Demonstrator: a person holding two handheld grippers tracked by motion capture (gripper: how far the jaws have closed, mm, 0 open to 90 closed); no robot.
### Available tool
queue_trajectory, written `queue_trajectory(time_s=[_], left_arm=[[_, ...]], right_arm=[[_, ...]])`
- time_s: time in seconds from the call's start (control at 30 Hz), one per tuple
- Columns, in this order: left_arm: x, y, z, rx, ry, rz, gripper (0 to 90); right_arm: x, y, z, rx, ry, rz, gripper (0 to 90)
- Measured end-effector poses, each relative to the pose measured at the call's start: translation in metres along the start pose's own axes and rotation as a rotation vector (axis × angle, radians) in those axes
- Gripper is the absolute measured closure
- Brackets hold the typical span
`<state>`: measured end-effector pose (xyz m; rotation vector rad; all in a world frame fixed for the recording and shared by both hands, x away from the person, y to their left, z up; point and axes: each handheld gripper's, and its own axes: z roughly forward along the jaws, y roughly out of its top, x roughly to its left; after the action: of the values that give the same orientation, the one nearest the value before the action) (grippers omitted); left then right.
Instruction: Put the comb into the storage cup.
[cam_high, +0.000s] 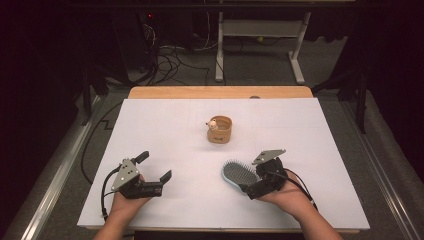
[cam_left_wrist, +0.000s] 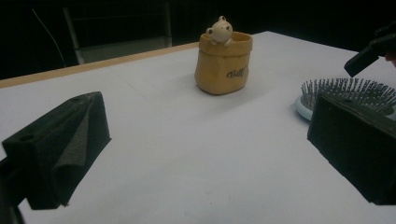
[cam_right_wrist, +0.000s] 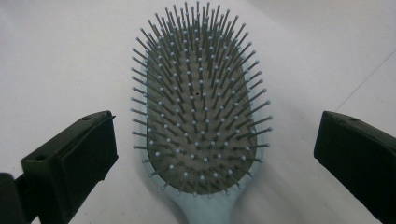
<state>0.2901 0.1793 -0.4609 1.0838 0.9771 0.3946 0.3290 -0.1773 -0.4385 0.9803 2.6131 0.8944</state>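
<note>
— Straddling the hairbrush, is the right tool gripping it yet?

— No, its jaws stand apart beside the neck, ready to close. The brush lies bristles-up on the counter. The left tool waits apart too, facing the bear pot.

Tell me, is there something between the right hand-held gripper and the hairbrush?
Nothing visible. The right hand-held gripper is open, with a jaw on each side of the hairbrush, over its handle end.
</note>
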Motion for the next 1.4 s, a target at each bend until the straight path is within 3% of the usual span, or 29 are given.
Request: queue_trajectory(time_s=[0.43,0.83,1.4], left_arm=[[-0.001,0.000,0.000,0.003,-0.007,-0.002,0.2],[-0.002,-0.001,0.000,0.006,-0.016,-0.002,0.2],[-0.002,-0.002,0.000,0.010,-0.012,-0.009,0.2]], right_arm=[[0.003,0.013,0.015,0.052,0.024,-0.044,0.1],[0.004,0.022,0.032,0.135,0.040,-0.077,0.4],[0.008,0.024,0.040,0.192,0.024,-0.106,2.6]])
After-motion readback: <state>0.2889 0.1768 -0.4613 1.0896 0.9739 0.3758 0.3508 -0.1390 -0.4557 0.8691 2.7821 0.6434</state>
